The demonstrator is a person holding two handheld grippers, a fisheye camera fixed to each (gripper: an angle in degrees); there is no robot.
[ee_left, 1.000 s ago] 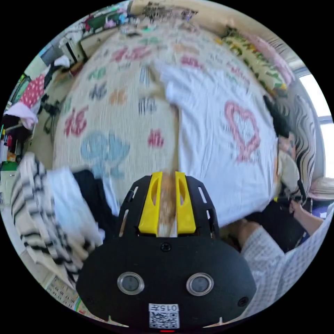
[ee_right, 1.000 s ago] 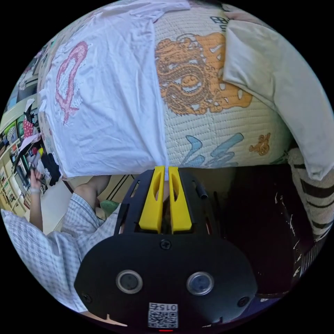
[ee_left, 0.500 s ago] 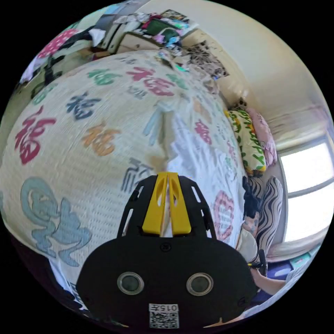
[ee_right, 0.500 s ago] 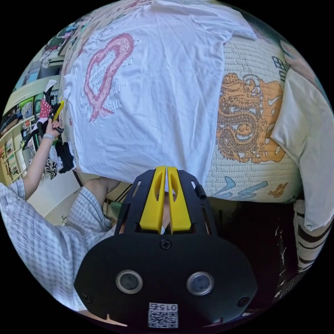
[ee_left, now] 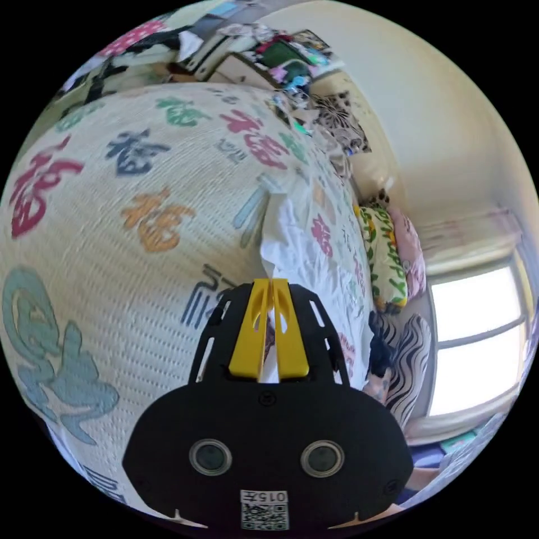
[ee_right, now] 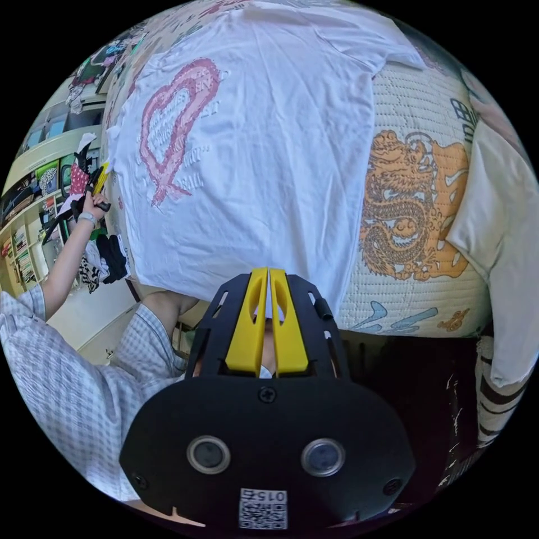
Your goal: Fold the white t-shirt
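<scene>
The white t-shirt with a pink heart print lies spread flat on the bed, print side up. My right gripper is shut on its near hem, with white cloth showing between the yellow jaws. At the shirt's other hem corner a hand holds my left gripper. In the left gripper view my left gripper is shut on the t-shirt, whose cloth runs away from the jaws in wrinkles.
The quilted bed cover carries coloured characters and an orange dragon. A white pillow lies on the right. Patterned pillows sit by the window. A person's chequered sleeve is low on the left, and a heap of clothes lies beyond the bed.
My left gripper was open one second ago and has since shut on the shirt's edge and dropped low over the bed. The right gripper kept its hold, and the shirt now lies flatter.
</scene>
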